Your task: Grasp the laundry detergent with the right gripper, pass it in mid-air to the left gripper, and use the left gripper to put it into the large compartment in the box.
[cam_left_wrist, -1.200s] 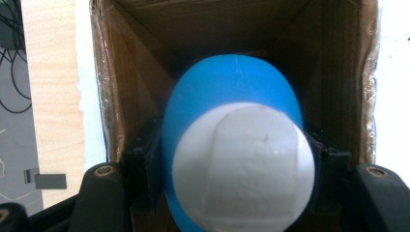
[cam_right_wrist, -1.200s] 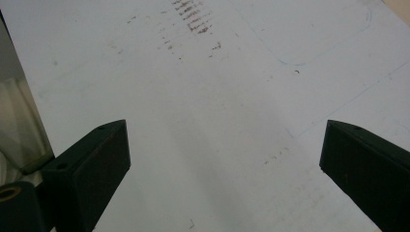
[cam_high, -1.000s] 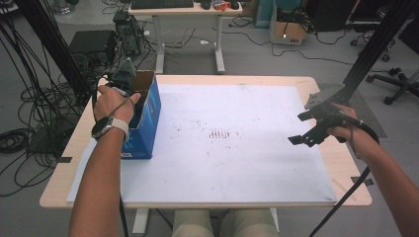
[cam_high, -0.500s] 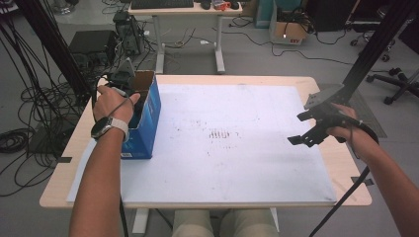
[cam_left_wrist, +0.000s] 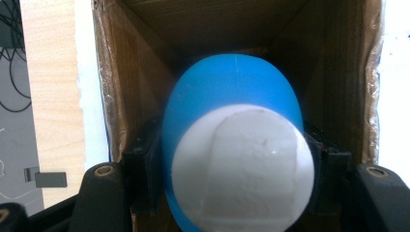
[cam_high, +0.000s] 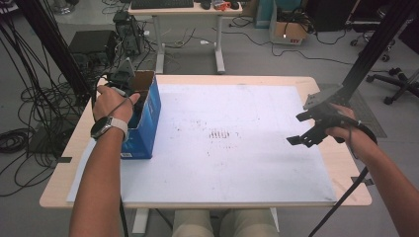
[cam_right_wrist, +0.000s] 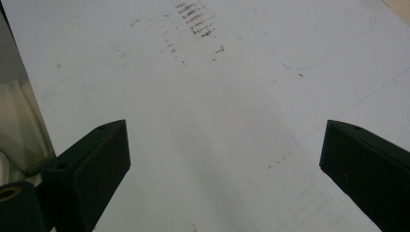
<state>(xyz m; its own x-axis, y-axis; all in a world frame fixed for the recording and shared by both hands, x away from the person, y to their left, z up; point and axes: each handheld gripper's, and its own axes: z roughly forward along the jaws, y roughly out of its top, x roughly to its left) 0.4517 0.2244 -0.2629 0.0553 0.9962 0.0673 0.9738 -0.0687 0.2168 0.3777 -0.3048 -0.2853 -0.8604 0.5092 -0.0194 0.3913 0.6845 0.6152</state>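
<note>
High view: the left gripper (cam_high: 127, 81) hangs over the open blue cardboard box (cam_high: 143, 123) at the table's (cam_high: 197, 202) left edge. Its jaws pinch a blue egg-shaped object with a white end (cam_left_wrist: 237, 150) — held inside the box's brown interior. At the right, the right gripper (cam_high: 306, 129) hovers above the white sheet (cam_high: 222, 148), jaws spread wide — nothing between them.

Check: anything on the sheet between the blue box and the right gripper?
Nothing. High view shows bare white sheet, only dark scuff marks, between the box and the right gripper.
</note>
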